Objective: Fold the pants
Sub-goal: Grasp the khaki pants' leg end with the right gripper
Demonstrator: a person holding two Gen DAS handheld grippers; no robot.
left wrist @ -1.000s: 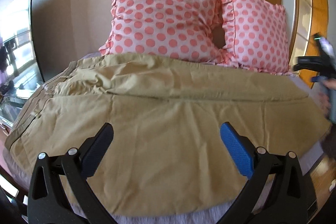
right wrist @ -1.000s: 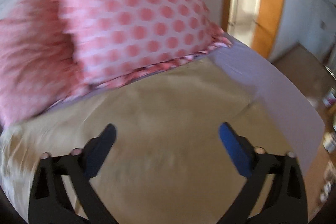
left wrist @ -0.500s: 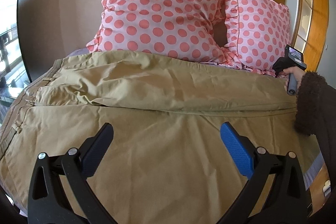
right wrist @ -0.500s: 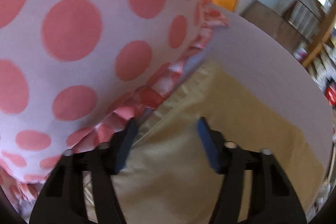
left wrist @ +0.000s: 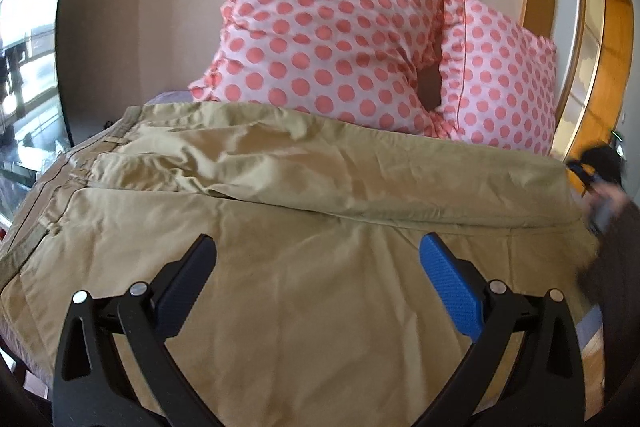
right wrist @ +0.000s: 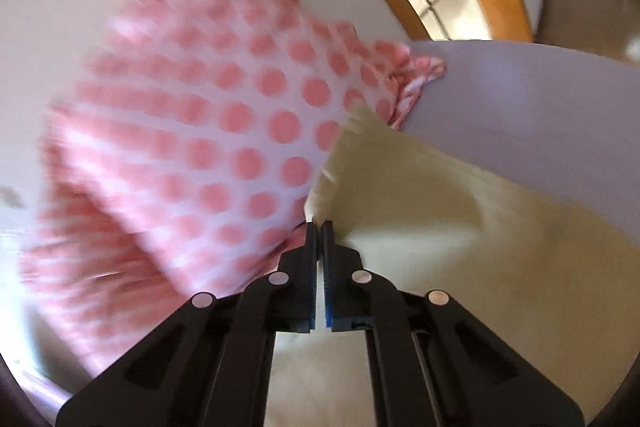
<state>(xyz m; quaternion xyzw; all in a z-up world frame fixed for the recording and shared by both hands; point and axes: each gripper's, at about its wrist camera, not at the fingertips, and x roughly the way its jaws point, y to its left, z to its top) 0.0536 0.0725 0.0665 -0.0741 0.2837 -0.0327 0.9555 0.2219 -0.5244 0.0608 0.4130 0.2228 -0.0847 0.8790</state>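
While the tan pants (left wrist: 304,267) lie long-ways across the bed, the right hand-held gripper (right wrist: 319,227) pinches what looks like their far hem; the left hand-held gripper (left wrist: 318,259), spread wide, hovers mid-leg.

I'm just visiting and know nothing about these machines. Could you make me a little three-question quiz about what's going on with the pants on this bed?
1. True or false: the right gripper is shut on a corner of the tan pants.
2. What is the left gripper doing? A) clamping the waistband B) hovering open above the pants C) gripping a pillow
3. Fill in: the polka-dot pillows lean against the ____.

Key: 1 true; 2 B; 3 wall
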